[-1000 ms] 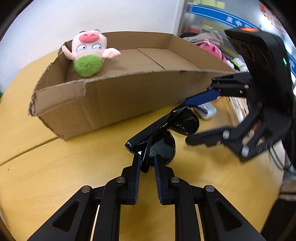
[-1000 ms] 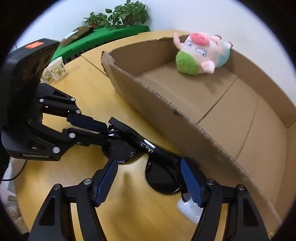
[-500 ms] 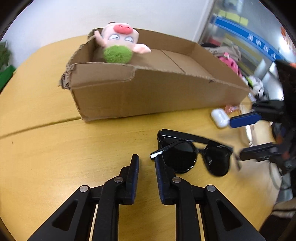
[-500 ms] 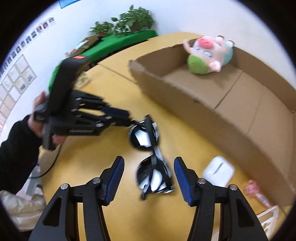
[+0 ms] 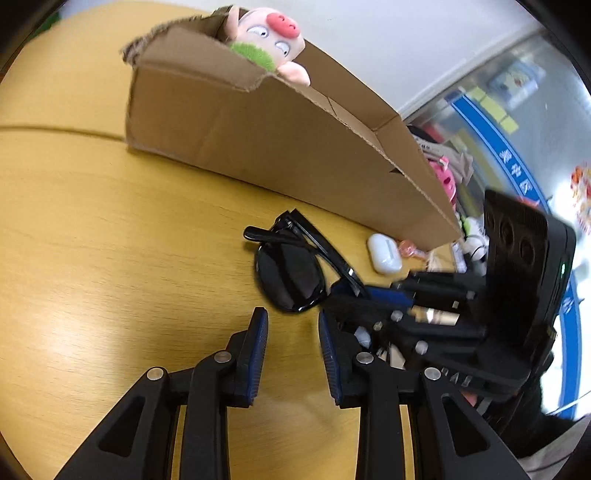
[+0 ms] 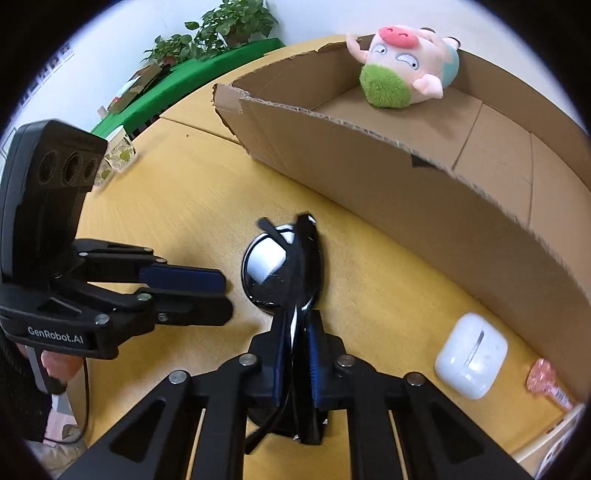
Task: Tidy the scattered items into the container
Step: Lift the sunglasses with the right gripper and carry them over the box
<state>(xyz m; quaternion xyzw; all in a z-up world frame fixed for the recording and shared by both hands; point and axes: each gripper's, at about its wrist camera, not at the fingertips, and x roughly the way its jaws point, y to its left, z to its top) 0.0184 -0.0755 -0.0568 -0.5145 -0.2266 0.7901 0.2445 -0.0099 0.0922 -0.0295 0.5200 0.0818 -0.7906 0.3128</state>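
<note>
One yellow wooden surface (image 6: 177, 192) carried, left to right: left gripper (image 6: 221, 293), jaws just parting, nothing between; folded black sunglasses (image 6: 284, 266), clamped by the just-closed right gripper (image 6: 295, 354); white earbud case (image 6: 471, 354); cardboard box (image 6: 406, 192) holding a pig plush (image 6: 402, 66). Potted plants (image 6: 218, 33) lined the white wall.

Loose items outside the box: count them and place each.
3. Sunglasses in the right gripper; white earbud case and pink candy by the box wall. More may be hidden.
</note>
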